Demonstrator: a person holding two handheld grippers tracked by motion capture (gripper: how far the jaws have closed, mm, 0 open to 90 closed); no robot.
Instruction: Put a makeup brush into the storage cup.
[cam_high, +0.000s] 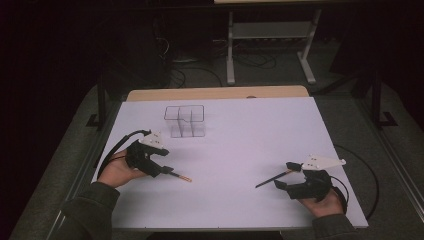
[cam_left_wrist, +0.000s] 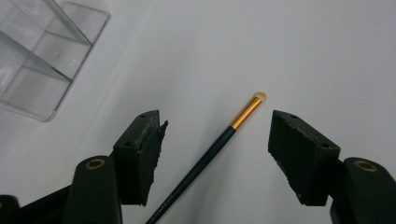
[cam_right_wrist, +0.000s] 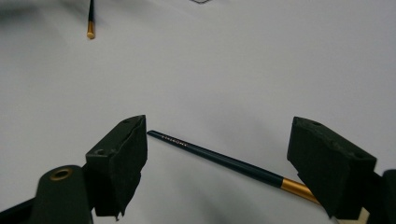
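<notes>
A slim dark makeup brush (cam_left_wrist: 219, 144) with a gold ferrule lies flat on the white table (cam_high: 235, 145), low and left of centre in the high view, its pale tip pointing toward the frame's middle. In the left gripper view it runs diagonally from the bottom edge up to the centre, between the two black jaws of the left gripper (cam_high: 167, 171), which stand fairly wide with neither pad touching it. A second brush (cam_right_wrist: 219, 161) of the same kind lies at the lower right of the high view. In the right gripper view it crosses the lower half of the frame between the spread jaws of the right gripper (cam_high: 287, 175), its gold band passing under the right-hand jaw; no pad presses it. A clear compartment organizer (cam_high: 185, 121) stands in the upper middle of the table, well apart from both brushes.
</notes>
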